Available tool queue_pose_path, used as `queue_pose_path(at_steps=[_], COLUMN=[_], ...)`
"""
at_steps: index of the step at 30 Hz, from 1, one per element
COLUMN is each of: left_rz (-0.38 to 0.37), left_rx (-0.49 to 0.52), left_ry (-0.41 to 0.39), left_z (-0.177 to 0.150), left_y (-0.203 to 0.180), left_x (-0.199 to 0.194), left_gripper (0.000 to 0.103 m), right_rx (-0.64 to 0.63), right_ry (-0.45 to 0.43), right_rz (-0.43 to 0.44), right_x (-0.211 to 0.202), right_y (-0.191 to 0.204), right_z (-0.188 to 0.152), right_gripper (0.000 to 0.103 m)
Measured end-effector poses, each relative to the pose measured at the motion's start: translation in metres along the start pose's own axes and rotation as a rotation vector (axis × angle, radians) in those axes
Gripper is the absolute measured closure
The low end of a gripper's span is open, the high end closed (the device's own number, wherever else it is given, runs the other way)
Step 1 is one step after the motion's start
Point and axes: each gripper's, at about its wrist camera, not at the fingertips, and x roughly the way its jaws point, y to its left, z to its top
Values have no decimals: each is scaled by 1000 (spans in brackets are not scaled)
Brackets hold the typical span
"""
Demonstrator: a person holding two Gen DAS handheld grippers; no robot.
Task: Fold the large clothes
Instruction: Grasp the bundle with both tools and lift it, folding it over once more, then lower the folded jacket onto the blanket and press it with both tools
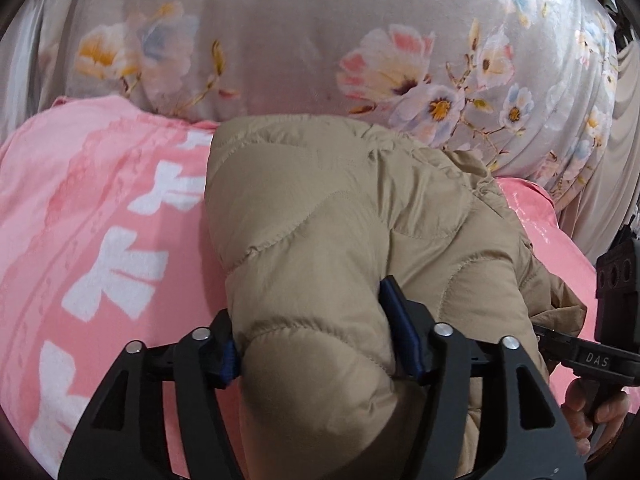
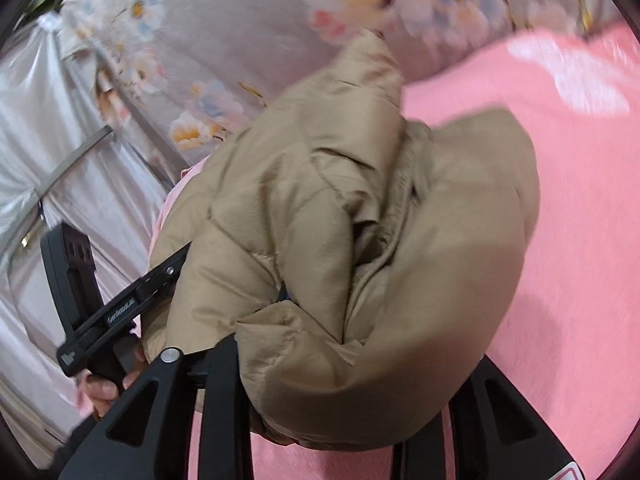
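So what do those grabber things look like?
Both are black. The left gripper has two wide arms with triangle-shaped cut-outs, shiny silver bolts and ribbed blue pads on its fingers. The right gripper has the same black cut-out arms and a silver bolt. Its handle carries white "DAS" lettering.

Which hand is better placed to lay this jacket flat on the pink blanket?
The left gripper, probably: a jacket fold sits visibly between its fingers, over the blanket. Bunched jacket hides the right gripper's fingers in its own view.
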Motion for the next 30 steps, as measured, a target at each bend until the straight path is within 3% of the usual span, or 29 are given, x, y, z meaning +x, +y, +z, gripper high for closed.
queue_pose_path(at_steps=[3,7,11,12,15,16,18,22,30], left_rz=[14,130,281,310,392,400,412,472,523], left_rx=[-38,-21,31,41,46,32,15,16,-41], left_ry=[32,110,136,136,142,139,131,125,224], left_z=[-3,-1,3,5,20,28,42,56,30], left_y=[5,-4,-15,-17,-30,-36,-48,-67,-53], left_x=[-3,-25,-67,-74,-91,-92,-90,-69,-12], left_gripper=[34,27,26,26,26,26,26,26,26], right_rx=[44,45,-40,-88,-196,-205,-228,-308,-292], right_ry=[27,51,49,27,1,1,-10,-17,46], right_rz=[-4,-55,-257,-339,-412,-410,-381,-436,-513], right_x=[-3,-38,-94,-110,-126,-125,-116,-81,-14], right_y=[-5,-1,10,19,52,60,84,114,93], right_z=[-3,-15,-27,-28,-15,-9,9,29,28], right_gripper=[65,51,44,47,97,101,102,102,102])
